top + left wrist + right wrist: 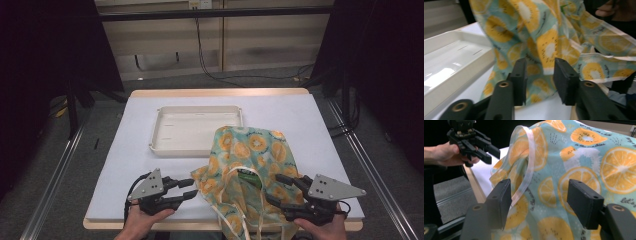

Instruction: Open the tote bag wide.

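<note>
My fruit bag sits at the worktop's near edge, right of middle. My left claw and right claw are both apart, holding nothing.

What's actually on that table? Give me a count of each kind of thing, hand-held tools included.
Fruit-print cloth bag: 1
White tray: 1
Green item poking from the bag's mouth: 1
Hand-held grippers: 2, the left gripper and the right gripper
Total: 5
</note>
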`<state>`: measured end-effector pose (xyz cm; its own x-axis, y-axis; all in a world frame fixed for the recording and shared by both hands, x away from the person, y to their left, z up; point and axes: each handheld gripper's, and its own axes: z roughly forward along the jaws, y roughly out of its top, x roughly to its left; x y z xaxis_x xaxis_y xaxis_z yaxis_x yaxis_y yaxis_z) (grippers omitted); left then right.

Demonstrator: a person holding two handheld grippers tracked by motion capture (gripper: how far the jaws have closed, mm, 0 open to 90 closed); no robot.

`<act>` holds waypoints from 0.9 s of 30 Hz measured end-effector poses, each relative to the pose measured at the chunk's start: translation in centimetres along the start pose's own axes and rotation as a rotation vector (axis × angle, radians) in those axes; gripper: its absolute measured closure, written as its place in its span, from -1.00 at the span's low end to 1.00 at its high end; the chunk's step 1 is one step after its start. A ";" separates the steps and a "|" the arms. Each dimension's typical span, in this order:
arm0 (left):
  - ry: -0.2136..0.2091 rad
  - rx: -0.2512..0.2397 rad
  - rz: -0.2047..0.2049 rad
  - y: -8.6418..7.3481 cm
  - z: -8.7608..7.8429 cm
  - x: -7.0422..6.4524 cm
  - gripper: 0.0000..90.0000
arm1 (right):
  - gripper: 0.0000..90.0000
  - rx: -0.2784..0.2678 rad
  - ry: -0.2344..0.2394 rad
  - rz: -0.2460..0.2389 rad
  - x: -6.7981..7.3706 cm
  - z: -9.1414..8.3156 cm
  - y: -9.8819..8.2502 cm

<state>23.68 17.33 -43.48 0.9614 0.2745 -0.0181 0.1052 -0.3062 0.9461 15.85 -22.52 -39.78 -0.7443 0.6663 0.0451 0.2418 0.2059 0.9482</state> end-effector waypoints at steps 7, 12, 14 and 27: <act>-0.052 0.005 0.013 0.7 1.7 0.3 0.64 | -0.35 0.012 0.011 0.004 0.4 1.0 -0.7; -0.060 0.001 0.021 1.2 2.6 0.5 0.53 | -0.40 0.027 0.019 0.004 0.5 1.6 -1.0; -0.062 0.003 0.019 1.5 3.5 0.4 0.45 | -0.43 0.032 0.016 0.002 0.5 1.8 -0.9; -0.087 0.070 0.035 0.6 5.7 -0.4 0.15 | 0.69 0.089 -0.021 -0.011 -0.1 2.4 -1.5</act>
<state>24.80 11.81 -44.76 0.9829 0.1836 -0.0162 0.0858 -0.3781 0.9218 17.06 -21.23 -42.00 -0.7340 0.6786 0.0272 0.2887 0.2755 0.9169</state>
